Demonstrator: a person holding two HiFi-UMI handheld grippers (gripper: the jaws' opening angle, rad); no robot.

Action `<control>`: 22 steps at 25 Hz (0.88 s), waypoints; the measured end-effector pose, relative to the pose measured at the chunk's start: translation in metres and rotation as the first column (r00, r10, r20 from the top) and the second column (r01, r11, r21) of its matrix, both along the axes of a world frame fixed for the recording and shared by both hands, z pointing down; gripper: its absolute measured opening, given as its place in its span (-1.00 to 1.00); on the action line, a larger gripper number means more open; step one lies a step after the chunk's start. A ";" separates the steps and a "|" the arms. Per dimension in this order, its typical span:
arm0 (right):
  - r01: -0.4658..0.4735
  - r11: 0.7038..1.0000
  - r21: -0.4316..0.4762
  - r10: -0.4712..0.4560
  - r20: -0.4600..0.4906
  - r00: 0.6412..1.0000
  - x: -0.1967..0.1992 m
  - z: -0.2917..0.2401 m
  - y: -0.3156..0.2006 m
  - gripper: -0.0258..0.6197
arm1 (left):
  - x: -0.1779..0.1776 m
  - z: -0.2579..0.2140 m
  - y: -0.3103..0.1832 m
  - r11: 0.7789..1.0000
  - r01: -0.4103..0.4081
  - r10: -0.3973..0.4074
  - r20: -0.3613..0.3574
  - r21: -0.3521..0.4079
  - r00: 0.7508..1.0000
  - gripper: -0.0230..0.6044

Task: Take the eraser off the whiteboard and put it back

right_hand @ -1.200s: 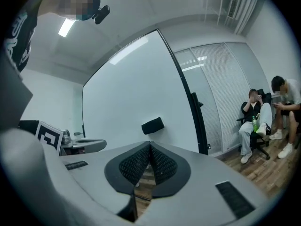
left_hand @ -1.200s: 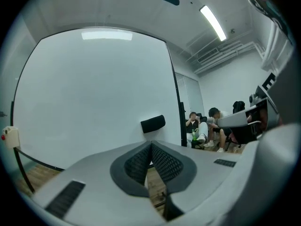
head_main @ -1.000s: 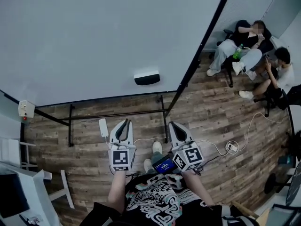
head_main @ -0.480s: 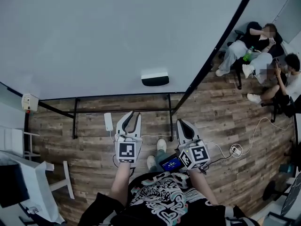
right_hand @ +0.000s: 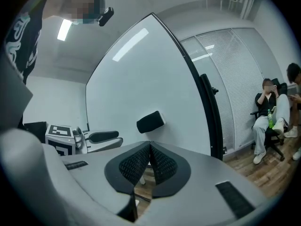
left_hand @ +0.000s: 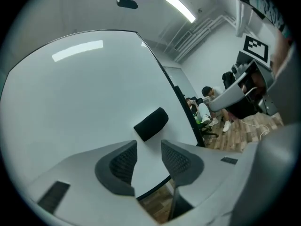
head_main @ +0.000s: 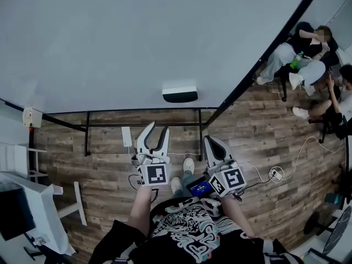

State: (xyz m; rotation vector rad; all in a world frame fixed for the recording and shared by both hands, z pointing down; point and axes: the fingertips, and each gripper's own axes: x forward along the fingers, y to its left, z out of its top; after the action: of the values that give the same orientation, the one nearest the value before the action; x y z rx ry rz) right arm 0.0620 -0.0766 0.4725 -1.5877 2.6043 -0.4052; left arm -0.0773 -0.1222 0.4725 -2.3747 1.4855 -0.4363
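The eraser [head_main: 180,93] sits on the whiteboard [head_main: 110,37] just below the centre of the head view, close to the board's lower edge. It is a small block with a dark body and a pale strip along its upper side. I judge it light and fairly stiff in the body, with a softer felt face against the board, probably held there by a magnet. It should come off with a modest pull and is not fragile. The best hold looks to be across its two long sides near the middle, with the pads on the dark body. The left gripper [head_main: 158,128] is at lower centre, pointing at the board below the eraser. Its jaws are opening with nothing between them, and the eraser is ahead of them, apart. The right gripper [head_main: 208,139], just to its right, has its pads pressed together on nothing. No container belongs to this task. A green bottle [right_hand: 270,117] appears to rest with the seated people [right_hand: 273,112] at far right, and its contents are too small to tell.
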 end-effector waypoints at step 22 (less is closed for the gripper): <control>0.059 0.995 -0.075 -0.059 0.007 0.998 0.011 0.029 -0.064 -0.87 | 0.029 0.013 -0.077 0.953 -0.046 -0.129 0.538 0.300 0.833 0.23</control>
State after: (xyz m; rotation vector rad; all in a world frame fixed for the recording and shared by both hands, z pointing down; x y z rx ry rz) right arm 0.0727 -0.1402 0.5014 -1.5321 2.6675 -0.5168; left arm -0.0481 -0.1997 0.4860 -1.7685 1.2220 -0.7704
